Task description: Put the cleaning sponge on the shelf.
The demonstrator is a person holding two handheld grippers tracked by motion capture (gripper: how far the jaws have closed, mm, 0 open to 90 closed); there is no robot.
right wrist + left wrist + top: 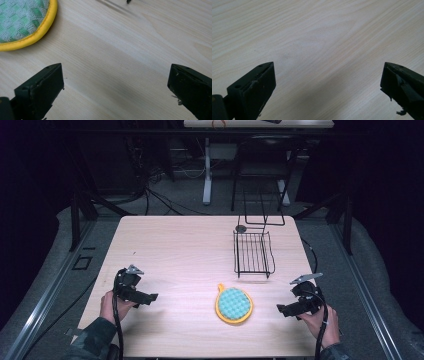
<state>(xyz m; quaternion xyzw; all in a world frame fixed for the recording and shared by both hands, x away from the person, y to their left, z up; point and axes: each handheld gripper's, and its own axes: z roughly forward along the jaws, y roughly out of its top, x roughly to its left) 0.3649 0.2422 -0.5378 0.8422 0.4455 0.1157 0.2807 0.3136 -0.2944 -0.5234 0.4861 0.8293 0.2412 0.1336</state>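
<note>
Counter (165, 250) is big pale wood w/ just two things on it: a black wire rack (253, 253) toward the far right, and nearer the person a round yellow-rimmed pot holder (234, 304) w/ green-white weave, lying flat, well apart from the rack. Left gripper (150, 297) sits at the near left edge, right gripper (283, 309) at near right, both low over bare wood, neither touching anything. Fingers on both stand wide, nothing btwn them. Looks like the approach stage, no grasp yet. Next move, I'd guess: right gripper goes across to the pot holder, which lies closest to it, gets its fingers over the thin rim, then pinches
</note>
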